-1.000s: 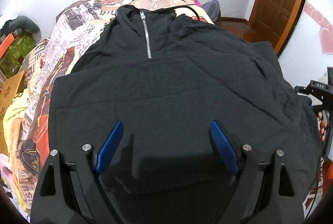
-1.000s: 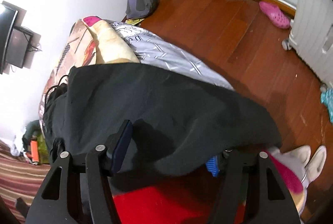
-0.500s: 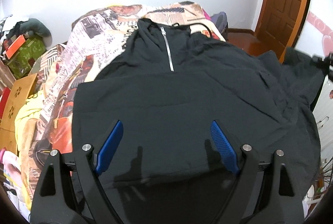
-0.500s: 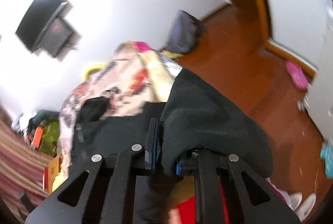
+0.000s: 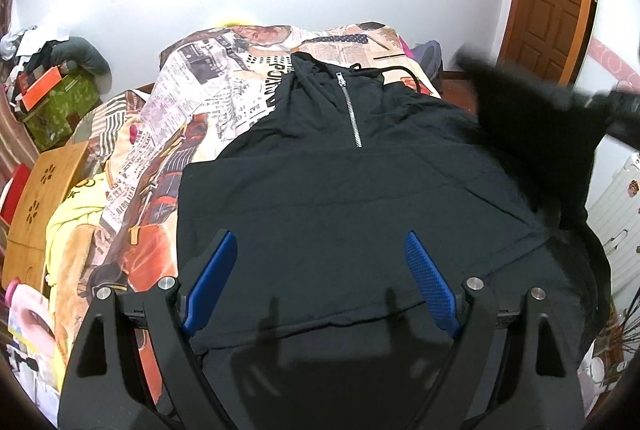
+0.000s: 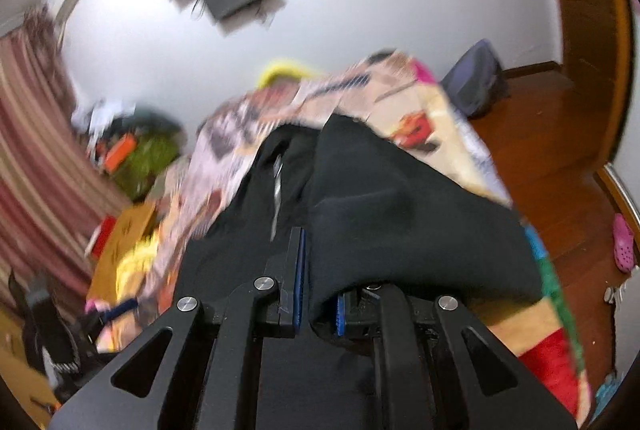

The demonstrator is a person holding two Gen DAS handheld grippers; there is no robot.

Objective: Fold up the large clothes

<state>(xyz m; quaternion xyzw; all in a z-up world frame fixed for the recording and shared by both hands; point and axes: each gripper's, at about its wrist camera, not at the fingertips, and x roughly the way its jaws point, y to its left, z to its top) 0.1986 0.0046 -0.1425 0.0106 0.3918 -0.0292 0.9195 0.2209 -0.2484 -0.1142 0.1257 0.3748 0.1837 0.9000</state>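
Folding barely begun: black hoodie (image 5: 340,198) lies flat on the bed (image 5: 208,102) beyond the left gripper's (image 5: 320,282) spread fingers; right gripper (image 6: 318,286) pinches its sleeve (image 6: 400,222), lifted, body unfolded.

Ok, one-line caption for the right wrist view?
Right gripper shut on a fold of the black hoodie, lifted over the bed.
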